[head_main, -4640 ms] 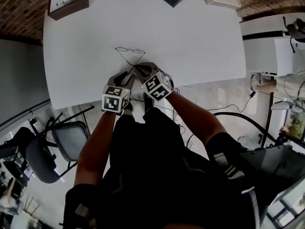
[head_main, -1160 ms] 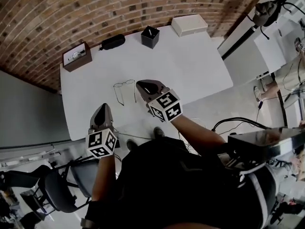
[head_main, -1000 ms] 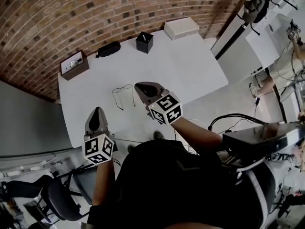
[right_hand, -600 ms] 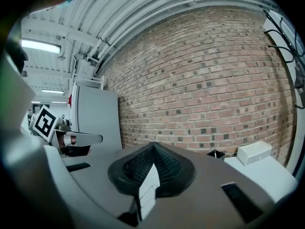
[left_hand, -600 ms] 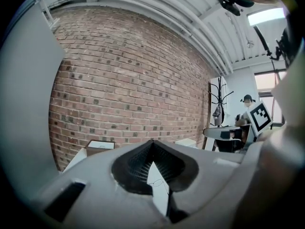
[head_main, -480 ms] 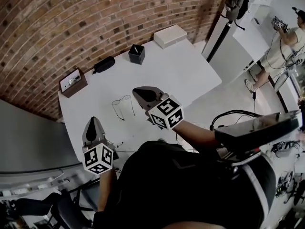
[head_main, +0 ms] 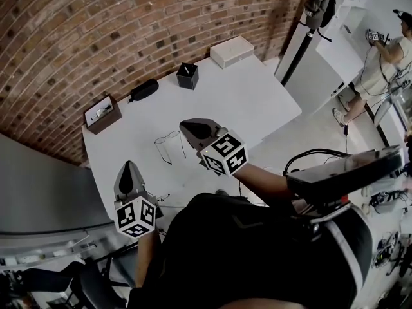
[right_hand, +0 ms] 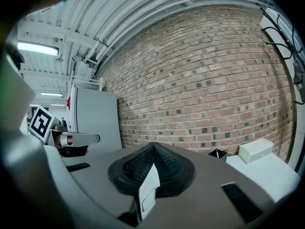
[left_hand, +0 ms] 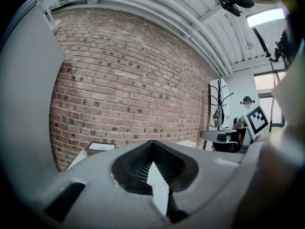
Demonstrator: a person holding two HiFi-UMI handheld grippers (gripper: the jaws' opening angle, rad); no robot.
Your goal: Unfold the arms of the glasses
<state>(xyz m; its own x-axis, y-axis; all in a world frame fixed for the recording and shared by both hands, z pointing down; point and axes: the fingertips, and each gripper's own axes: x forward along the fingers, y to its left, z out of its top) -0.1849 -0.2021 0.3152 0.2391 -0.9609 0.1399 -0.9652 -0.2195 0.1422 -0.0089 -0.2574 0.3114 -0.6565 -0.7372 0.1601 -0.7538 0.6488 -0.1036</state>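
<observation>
Thin wire-rimmed glasses (head_main: 168,144) lie on the white table (head_main: 244,102) with both arms spread toward me. My left gripper (head_main: 126,166) hangs shut and empty near the table's front left edge, apart from the glasses. To the right of the glasses my right gripper (head_main: 185,123) is held above the table, also shut with nothing in it. In the left gripper view the jaws (left_hand: 152,145) meet, and the glasses (left_hand: 160,184) show small through the gap below them. The right gripper view shows its jaws (right_hand: 152,147) closed, pointing level at the brick wall.
Along the table's far edge stand a brown box (head_main: 102,113), a black case (head_main: 143,89), a black holder (head_main: 187,75) and a white box (head_main: 232,51). A brick wall (head_main: 129,24) lies behind. A coat stand (head_main: 302,24) and a person (head_main: 380,50) are to the right.
Both grippers have left the ends of the glasses' arms, drawn back and risen from the table. The glasses stay where they lay, arms spread. The head view has tilted toward the wall.
</observation>
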